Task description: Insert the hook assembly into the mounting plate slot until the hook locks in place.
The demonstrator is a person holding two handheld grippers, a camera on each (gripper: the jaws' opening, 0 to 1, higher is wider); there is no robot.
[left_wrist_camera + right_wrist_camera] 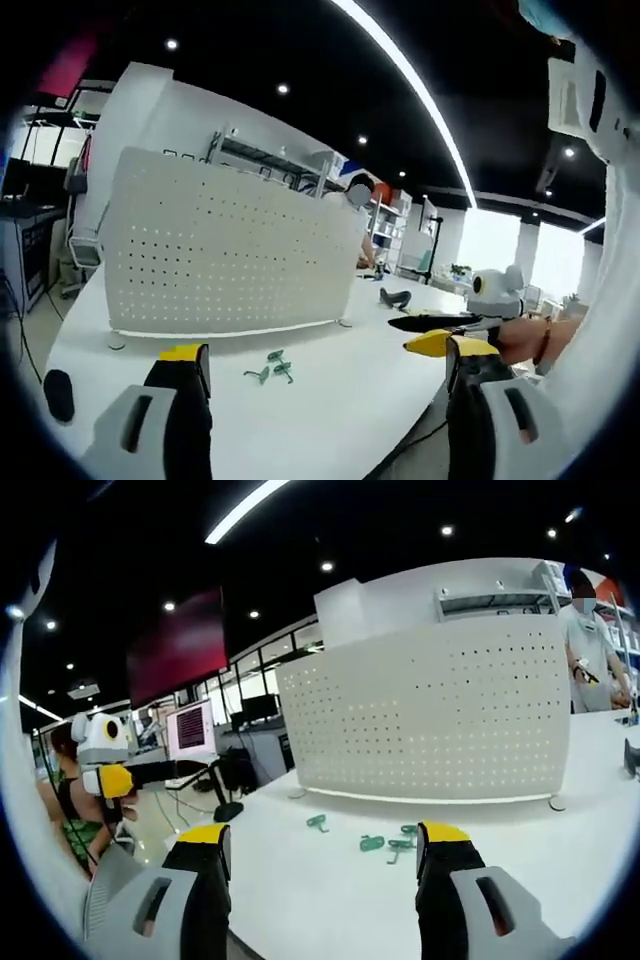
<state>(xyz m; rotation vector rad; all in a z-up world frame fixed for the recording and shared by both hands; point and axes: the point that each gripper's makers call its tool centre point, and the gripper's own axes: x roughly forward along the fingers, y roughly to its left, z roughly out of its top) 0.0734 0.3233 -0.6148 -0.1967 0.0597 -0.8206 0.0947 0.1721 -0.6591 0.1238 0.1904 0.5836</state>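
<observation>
1. The perforated mounting plate (pixel 430 715) is seen standing upright on the white table (pixel 330 900)
2. Small green hooks (pixel 385 842) lie loose on the table just in front of the plate; none is seen inserted
3. The left gripper (pixel 325 365) and right gripper (pixel 322 855) are held wide open and empty, short of the hooks
4. Picking and insertion are judged still to be done
</observation>
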